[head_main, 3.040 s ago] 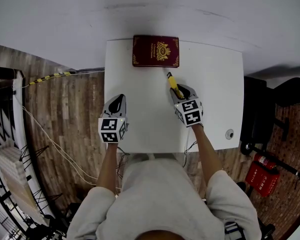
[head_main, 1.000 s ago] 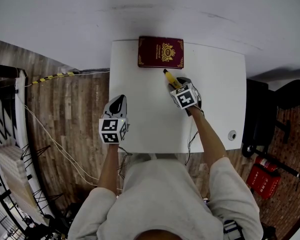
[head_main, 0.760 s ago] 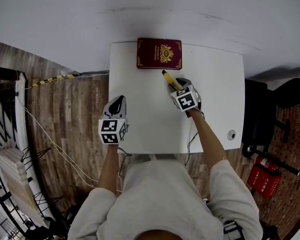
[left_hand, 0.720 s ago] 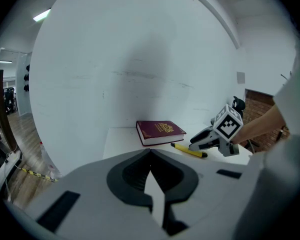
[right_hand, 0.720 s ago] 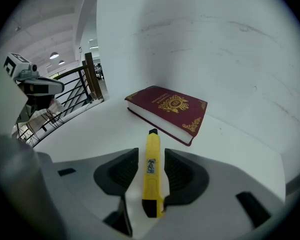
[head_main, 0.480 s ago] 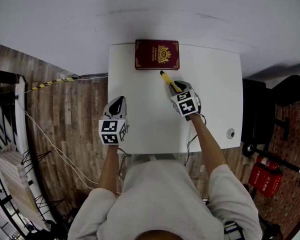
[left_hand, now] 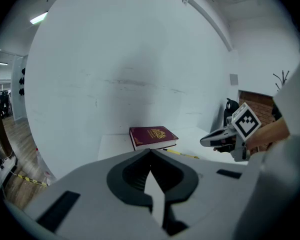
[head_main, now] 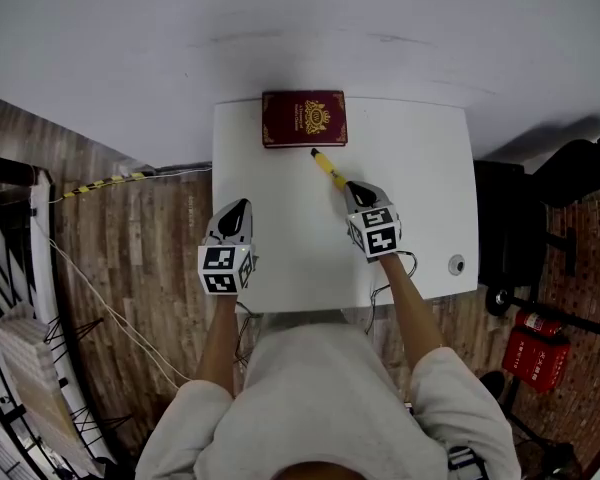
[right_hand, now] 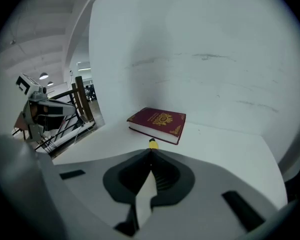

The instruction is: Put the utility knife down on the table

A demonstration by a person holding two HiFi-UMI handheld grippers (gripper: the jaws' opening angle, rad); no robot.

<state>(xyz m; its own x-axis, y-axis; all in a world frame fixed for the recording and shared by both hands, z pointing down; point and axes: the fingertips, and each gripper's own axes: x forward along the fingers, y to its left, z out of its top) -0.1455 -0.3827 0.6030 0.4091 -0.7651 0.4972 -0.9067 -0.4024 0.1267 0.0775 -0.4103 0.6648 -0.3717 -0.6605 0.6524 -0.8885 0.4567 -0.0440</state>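
The yellow utility knife (head_main: 328, 167) lies flat on the white table (head_main: 280, 258), its far tip just short of a dark red book (head_main: 304, 118). My right gripper (head_main: 356, 190) hovers over the knife's near end, jaws shut with nothing between them. In the right gripper view only the knife's yellow tip (right_hand: 152, 143) shows past the closed jaws, in front of the book (right_hand: 157, 123). The left gripper view shows the knife (left_hand: 182, 154) on the table and the right gripper (left_hand: 207, 141) raised clear above it. My left gripper (head_main: 236, 211) is shut and empty over the table's left edge.
A small round fitting (head_main: 456, 264) sits near the table's right front corner. A white wall runs behind the table. A red fire extinguisher (head_main: 530, 358) and dark furniture (head_main: 580, 168) stand on the floor at the right, and cables (head_main: 100, 153) lie at the left.
The right gripper has let go of the knife, lifted and drawn back toward me, and its jaws have shut. The knife stays on the table. The left gripper has barely shifted.
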